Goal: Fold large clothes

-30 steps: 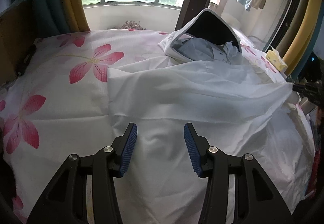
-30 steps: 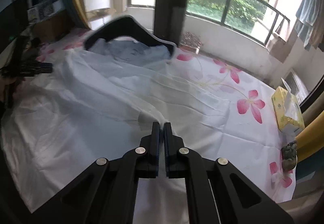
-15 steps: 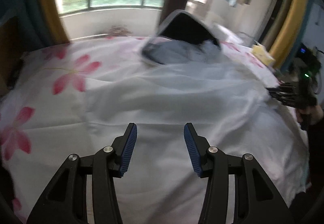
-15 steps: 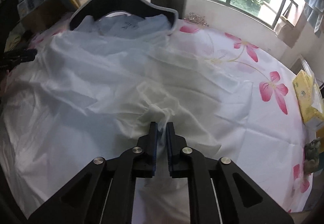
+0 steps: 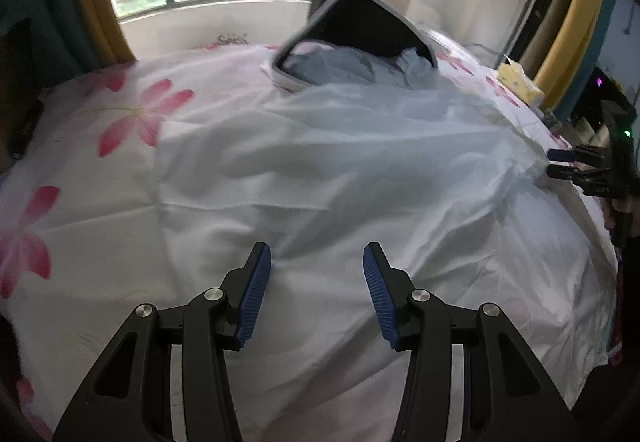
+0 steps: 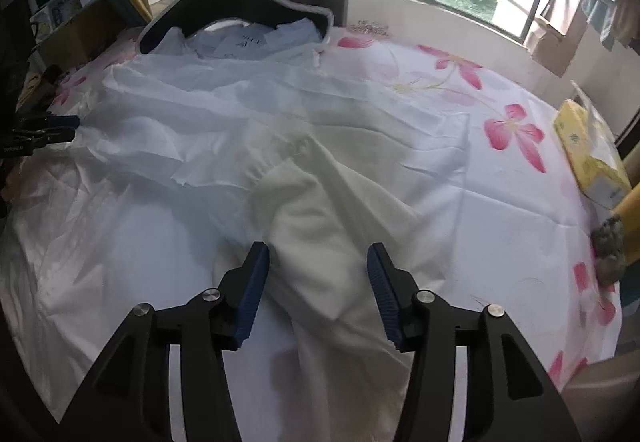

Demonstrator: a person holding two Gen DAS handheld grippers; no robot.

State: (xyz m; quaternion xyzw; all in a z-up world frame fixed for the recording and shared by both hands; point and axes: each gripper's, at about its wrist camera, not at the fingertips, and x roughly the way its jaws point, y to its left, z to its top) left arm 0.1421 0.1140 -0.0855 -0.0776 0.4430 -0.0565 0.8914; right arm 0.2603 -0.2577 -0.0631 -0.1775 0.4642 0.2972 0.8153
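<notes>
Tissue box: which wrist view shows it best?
Right wrist. The yellow tissue box sits large at the bed's right edge, with its top and side visible. In the left wrist view it is small, far off and blurred.

Bag (image 5: 360, 26) motion-blurred; white garment (image 6: 312, 242) cut off below.

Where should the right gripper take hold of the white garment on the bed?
Probably the bunched fold of the white garment lying between the open right gripper fingers. It stands raised off the flat layers, so coming straight down and closing on the ridge should catch it alone.
</notes>
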